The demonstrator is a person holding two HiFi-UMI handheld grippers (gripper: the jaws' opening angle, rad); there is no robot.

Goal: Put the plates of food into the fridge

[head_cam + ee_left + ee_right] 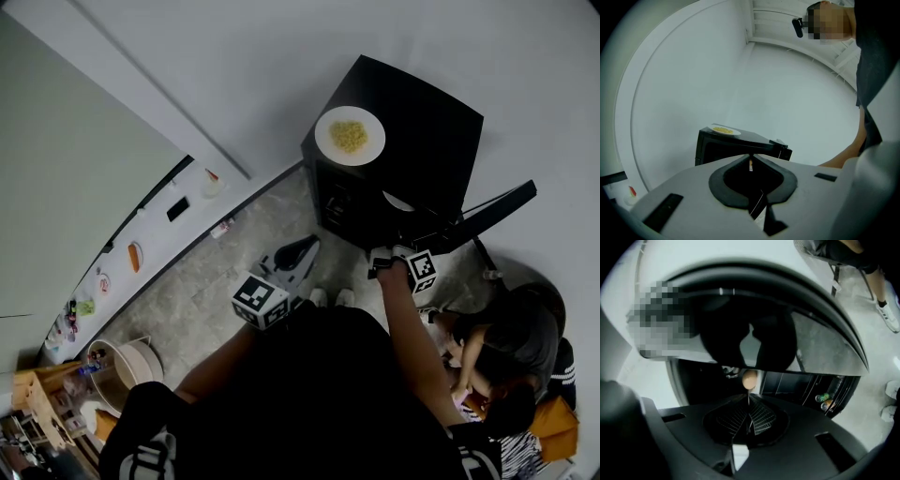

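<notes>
Plate [350,136] of yellow food sits flat on top of the black fridge [427,141], toward its left side and not yet inside, and neither hand-held gripper touches it. The fridge door [494,207] stands open to the right. The right hand-held gripper [749,402] is low at the opening, its jaws together with nothing clearly between them; a small tan thing shows just past the tips, too blurred to name. The left hand-held gripper [751,162] hangs back from the fridge, its jaws likewise closed and empty. The main risk, as I judge it, is the lift: the plate is shallow and the food loose, so a pinch on one rim could let it tilt and spill down the fridge front. On the way down past the open door, the plate could knock the door edge or a shelf. A second person [511,342] sits close by the door, and a wide swing could catch them. The white bench [157,232], well apart, carries small things too small to name.
</notes>
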